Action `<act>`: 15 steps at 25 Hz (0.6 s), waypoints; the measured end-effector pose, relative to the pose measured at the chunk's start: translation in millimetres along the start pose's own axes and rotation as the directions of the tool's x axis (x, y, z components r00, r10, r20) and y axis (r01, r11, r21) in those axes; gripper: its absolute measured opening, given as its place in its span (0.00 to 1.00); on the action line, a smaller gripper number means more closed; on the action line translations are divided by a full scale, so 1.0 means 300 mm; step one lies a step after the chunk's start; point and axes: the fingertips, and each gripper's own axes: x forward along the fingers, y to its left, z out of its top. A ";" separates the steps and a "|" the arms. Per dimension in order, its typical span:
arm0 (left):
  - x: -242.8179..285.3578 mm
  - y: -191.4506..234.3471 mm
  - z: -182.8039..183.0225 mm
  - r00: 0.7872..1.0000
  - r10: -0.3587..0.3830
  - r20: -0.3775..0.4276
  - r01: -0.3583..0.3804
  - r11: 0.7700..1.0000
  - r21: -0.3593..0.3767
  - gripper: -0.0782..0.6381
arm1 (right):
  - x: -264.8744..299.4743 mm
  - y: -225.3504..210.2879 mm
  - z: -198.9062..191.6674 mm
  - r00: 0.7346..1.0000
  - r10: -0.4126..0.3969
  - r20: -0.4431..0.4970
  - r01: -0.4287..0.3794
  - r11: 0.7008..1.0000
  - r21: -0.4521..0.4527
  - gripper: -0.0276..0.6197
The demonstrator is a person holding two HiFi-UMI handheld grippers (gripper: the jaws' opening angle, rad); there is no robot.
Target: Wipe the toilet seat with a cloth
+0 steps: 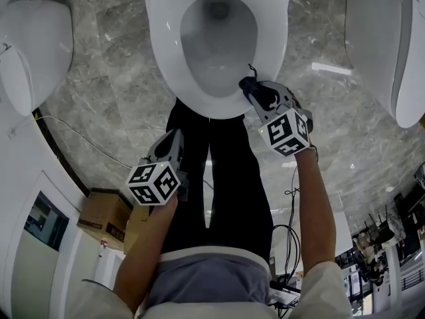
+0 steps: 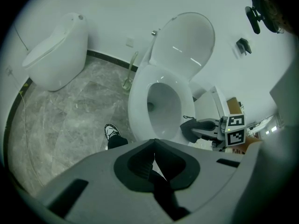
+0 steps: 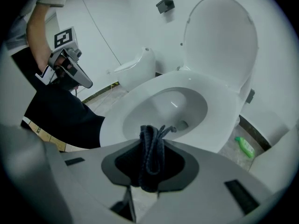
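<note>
Three toilets are showing in the head view; the middle toilet [image 1: 279,52] is the one being worked, with one neighbour well apart on each side; its single lid [image 3: 219,41] is standing raised.

One toilet seat [image 1: 163,52] is lying down over the bowl; the front right of its rim is where the work is happening.

Two cardboard boxes [image 1: 103,214] are sitting on the floor to the person's left, well apart from the toilet.

Two grippers are in play; the right gripper [image 1: 264,98] is clenching one dark cloth [image 3: 152,157], a bunched fold sticking out past the jaws; the cloth is sitting at the seat's front right rim, on it or just above it; contact is not certain from any view.

The left gripper [image 2: 154,160] is hanging back near the person's left leg, jaws pressed together with nothing between them; it is taking no part.

One green bottle [image 3: 245,147] is lying on the floor beside the toilet's base.

Step in hand, as I am judging it: the wipe is starting or running at the front right of the seat; most of the ring looks yet to be covered.

Next move is calling for the cloth pressing flat on the rim and sliding along the ring toward the hinge, the grip holding firm so the fold is not slipping out or dipping into the bowl.
</note>
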 end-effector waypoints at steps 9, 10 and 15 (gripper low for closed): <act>0.000 0.023 0.029 1.000 -0.005 -0.005 0.005 1.000 0.003 0.12 | -0.006 -0.117 0.018 0.998 -0.058 -0.028 0.058 0.998 0.004 0.16; -0.002 0.026 0.033 1.000 -0.006 -0.005 0.006 1.000 -0.003 0.12 | -0.008 -0.131 0.020 0.997 -0.065 -0.031 0.065 0.998 0.005 0.16; -0.012 0.047 0.082 1.000 -0.003 0.001 0.003 1.000 -0.025 0.12 | -0.010 -0.195 0.036 0.995 -0.085 -0.049 0.085 0.996 -0.001 0.16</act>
